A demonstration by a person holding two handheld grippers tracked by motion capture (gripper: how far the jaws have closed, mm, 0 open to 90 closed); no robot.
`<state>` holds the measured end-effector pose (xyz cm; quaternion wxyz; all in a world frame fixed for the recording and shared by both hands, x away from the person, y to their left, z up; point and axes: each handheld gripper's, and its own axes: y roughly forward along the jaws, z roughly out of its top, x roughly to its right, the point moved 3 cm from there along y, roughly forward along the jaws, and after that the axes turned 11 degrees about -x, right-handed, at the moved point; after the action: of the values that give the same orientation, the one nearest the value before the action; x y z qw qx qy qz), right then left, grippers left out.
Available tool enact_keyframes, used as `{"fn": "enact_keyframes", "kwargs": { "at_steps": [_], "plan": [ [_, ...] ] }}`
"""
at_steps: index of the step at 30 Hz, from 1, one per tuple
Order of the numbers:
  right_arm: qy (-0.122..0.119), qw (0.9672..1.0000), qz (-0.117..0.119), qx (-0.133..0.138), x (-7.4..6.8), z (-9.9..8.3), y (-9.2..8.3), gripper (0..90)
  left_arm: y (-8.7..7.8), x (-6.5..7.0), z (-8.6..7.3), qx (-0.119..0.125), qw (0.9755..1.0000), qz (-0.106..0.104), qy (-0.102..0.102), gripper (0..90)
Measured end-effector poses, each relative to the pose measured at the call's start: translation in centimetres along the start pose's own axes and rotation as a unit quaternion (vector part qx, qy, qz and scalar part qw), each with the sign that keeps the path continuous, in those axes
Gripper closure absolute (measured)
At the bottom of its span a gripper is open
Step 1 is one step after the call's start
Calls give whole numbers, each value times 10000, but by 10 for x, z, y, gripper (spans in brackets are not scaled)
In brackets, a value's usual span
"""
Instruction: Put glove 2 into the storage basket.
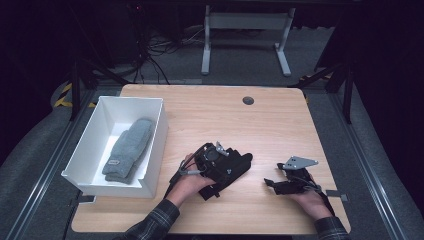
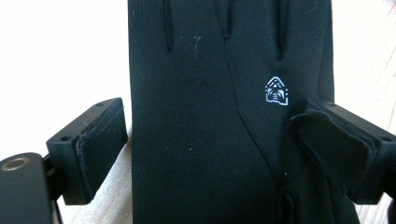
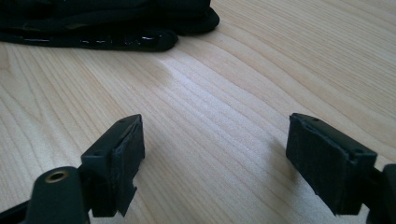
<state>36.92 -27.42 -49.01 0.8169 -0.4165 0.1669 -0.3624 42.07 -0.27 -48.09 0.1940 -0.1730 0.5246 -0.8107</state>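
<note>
One pair of grey gloves (image 1: 128, 149) already lies in the white bin (image 1: 157, 131) at the left of the table (image 1: 280, 125), so that part of the tidying looks done. The black glove (image 2: 205, 116) is still out on the wood, just right of the bin and near the table's middle; in the high view it seems to be a small stack, though how many pieces I cannot tell.

The left gripper (image 1: 217, 161) is over that black glove. In the left gripper view its fingers (image 2: 100, 149) stand spread to either side of the cloth, near the little white logo; the left one sits clear of the fabric and the right one overlaps its edge, with no sign of squeezing. I read this as a released hand set around the glove, not a grasp.

The right gripper (image 1: 280, 186) rests low over bare wood to the right, apart from the glove, its fingers (image 3: 123, 156) wide and holding nothing.

What seems left: close on the black glove, lift it, carry it left and put it in the bin beside the grey pair.
</note>
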Motion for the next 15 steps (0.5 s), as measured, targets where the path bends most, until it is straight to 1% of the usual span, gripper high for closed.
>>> {"fn": "enact_keyframes", "kwargs": {
  "at_steps": [1, 2, 3, 4, 6, 7, 8, 10, 11, 12, 13, 14, 15],
  "plan": [
    [-1, 10000, -3, -1, 0, 0, 0, 201, 1, -1, -1, 22, 10000, -46, -33, 86],
    [-2, 10000, -2, -1, 0, 0, 0, 201, 1, -1, -2, 34, 10000, -40, -22, 83],
    [0, 10000, 0, -1, 0, 0, 0, 201, 0, -1, -2, 30, 10000, -39, 10, 88],
    [-3, 10000, -2, -1, 0, 0, 0, 201, -1, 0, -2, 33, 9999, -77, 82, 113],
    [-3, 10000, -3, -2, 0, 0, 0, 201, -2, 2, -2, 28, 9999, -69, 107, 187],
    [-3, 10000, -3, -2, 0, 0, 0, 201, -4, 4, -2, 30, 9999, -87, 142, 240],
    [-3, 10000, -2, -1, 0, 0, 0, 201, -4, 4, -2, 31, 9998, -93, 167, 268],
    [-1, 10000, -3, -1, 0, 0, 0, 201, -5, 5, -3, 24, 9998, -128, 169, 367],
    [-3, 10000, -2, -1, 0, 0, 0, 201, -6, 5, -3, 34, 9996, -190, 183, 367],
    [-4, 10000, -3, -1, 0, 0, 0, 201, -7, 5, -3, 15, 9996, -221, 175, 426],
    [-3, 10000, -3, -1, 0, 0, 0, 201, -8, 4, -3, 34, 9994, -303, 151, 461],
    [-2, 10000, -2, -1, 0, 0, 0, 201, -8, 4, -3, 32, 9990, -423, 138, 536],
    [-3, 10000, -3, -1, 0, 0, 0, 201, -9, 4, -3, 10, 9988, -478, 122, 591]
  ]
}}
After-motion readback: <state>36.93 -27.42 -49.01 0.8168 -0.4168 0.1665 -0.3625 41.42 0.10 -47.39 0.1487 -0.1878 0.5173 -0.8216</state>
